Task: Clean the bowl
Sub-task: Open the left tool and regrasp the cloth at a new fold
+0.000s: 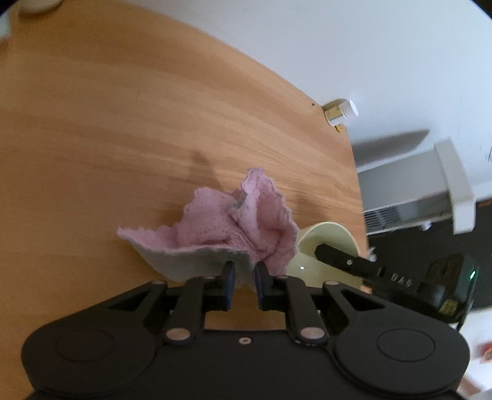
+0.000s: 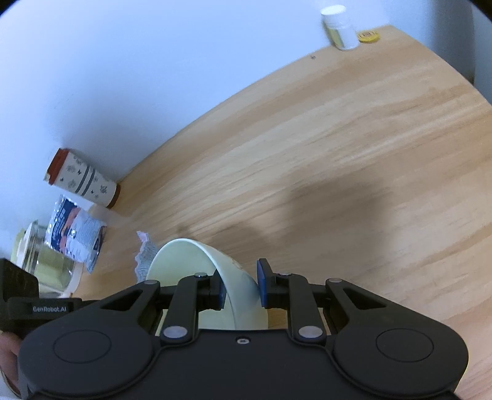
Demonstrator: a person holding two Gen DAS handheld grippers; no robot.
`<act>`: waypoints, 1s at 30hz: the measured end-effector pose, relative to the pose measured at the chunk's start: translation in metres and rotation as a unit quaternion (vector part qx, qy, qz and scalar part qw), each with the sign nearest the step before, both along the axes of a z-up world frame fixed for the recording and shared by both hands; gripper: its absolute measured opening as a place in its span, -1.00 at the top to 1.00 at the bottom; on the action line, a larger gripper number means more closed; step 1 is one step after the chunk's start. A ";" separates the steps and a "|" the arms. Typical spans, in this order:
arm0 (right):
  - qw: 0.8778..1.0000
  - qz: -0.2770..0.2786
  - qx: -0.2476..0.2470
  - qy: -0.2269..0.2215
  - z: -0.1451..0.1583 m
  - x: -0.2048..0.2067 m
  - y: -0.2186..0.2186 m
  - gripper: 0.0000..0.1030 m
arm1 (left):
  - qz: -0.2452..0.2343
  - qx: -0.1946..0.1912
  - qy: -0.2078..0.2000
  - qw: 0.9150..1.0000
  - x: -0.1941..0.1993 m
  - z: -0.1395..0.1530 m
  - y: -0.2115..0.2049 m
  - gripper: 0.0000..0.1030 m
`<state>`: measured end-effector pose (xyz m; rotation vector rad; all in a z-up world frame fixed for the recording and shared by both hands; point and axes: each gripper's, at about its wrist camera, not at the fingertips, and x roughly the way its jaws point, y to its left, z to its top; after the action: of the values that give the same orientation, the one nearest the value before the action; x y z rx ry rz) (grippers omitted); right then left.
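Note:
My left gripper (image 1: 244, 275) is shut on a crumpled pink cloth (image 1: 240, 221) and holds it above the wooden table (image 1: 123, 123). The pale yellow-green bowl (image 1: 326, 246) is just right of the cloth, tilted on its side, with the right gripper's black finger (image 1: 347, 261) on its rim. In the right wrist view my right gripper (image 2: 240, 287) is shut on the bowl's wall (image 2: 184, 264), one pad inside and one outside. The cloth's edge (image 2: 144, 252) shows to the left of the bowl.
A white-capped bottle (image 2: 338, 27) and a yellow lid (image 2: 367, 35) stand at the table's far edge by the wall. A patterned cup (image 2: 83, 178), a foil packet (image 2: 73, 234) and a glass jar (image 2: 40, 258) sit at the left. A radiator (image 1: 409, 197) is beyond the table's right edge.

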<state>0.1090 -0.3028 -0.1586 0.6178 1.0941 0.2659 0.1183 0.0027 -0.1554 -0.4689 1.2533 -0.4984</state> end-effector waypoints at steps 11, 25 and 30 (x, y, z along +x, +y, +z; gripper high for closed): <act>1.000 0.002 0.007 -0.006 0.004 -0.004 -0.007 0.57 | -0.157 0.086 -0.149 0.973 -0.004 0.028 -0.031 -0.05; 1.000 -0.021 -0.002 0.011 0.001 -0.015 -0.025 0.57 | -0.309 0.188 -0.232 0.903 0.000 -0.005 -0.086 -0.15; 0.999 -0.036 0.005 0.019 -0.002 -0.016 -0.034 0.57 | -0.331 0.219 -0.236 0.887 0.001 -0.018 -0.103 -0.15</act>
<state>0.0929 -0.3373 -0.1608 0.6732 1.1040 0.1981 0.1195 -0.1002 -0.1737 0.4730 0.9792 -0.8172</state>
